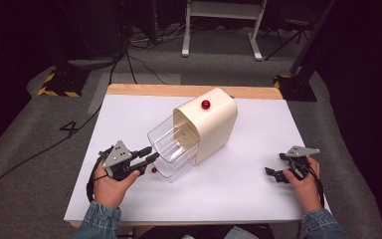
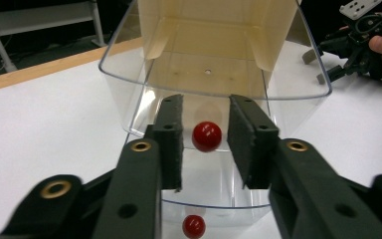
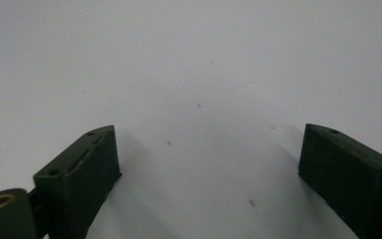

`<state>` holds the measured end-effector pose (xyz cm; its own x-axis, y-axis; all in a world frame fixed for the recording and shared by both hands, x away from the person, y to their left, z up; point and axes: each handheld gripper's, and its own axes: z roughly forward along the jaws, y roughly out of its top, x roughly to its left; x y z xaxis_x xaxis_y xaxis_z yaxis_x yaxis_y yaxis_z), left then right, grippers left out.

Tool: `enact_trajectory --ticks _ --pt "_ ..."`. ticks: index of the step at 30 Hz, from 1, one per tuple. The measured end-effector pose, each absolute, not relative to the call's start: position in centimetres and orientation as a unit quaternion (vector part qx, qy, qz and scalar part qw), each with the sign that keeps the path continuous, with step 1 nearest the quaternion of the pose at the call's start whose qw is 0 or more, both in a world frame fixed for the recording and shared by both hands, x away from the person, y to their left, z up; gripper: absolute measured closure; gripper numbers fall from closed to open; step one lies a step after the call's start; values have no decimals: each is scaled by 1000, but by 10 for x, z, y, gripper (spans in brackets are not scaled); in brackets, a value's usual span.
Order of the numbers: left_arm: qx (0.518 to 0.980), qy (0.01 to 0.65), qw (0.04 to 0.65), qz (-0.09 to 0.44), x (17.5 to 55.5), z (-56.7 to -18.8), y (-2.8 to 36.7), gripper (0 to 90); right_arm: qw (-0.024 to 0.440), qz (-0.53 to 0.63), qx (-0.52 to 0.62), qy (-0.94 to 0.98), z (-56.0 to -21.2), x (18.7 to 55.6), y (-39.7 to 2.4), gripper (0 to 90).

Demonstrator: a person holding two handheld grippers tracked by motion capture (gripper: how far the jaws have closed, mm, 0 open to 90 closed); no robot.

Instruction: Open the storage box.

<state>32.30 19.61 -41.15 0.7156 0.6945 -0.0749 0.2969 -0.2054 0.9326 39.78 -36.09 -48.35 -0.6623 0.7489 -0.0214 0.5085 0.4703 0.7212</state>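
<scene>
A cream housing (image 1: 214, 124) with a red knob (image 1: 205, 104) on top lies on the white table (image 1: 248, 199). Its clear drawer (image 1: 171, 144) is pulled out toward my left gripper (image 1: 151, 155). In the left gripper view a small red ball (image 2: 207, 136) sits between the two pads over the clear drawer (image 2: 129, 94), with a gap on each side, so my left gripper (image 2: 206, 104) is open. A second red ball shape (image 2: 194, 226) shows lower, through the drawer's near wall; it may be a reflection. My right gripper (image 1: 274, 167) rests at the right, open and holding nothing.
The high view has a red ball (image 1: 153, 170) by the drawer's near corner, under my left fingertips. My right gripper (image 3: 206, 149) looks down on bare white table (image 3: 199, 64). Beyond the table's wooden far edge (image 1: 189, 90) are floor cables and stand legs.
</scene>
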Motion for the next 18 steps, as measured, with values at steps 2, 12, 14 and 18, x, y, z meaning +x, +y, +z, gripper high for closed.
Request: enact_trajectory --ticks 2,12,14,18 --pt "751 334 540 183 322 -412 197 612 170 353 374 840 -484 398 -361 90" --pt "751 363 512 207 306 -415 216 435 170 353 374 840 -483 398 -361 90" --pt "757 374 491 213 300 -418 226 377 170 353 374 841 -483 398 -361 90" --pt "760 391 471 220 295 -420 237 339 170 353 374 841 -483 398 -361 90"
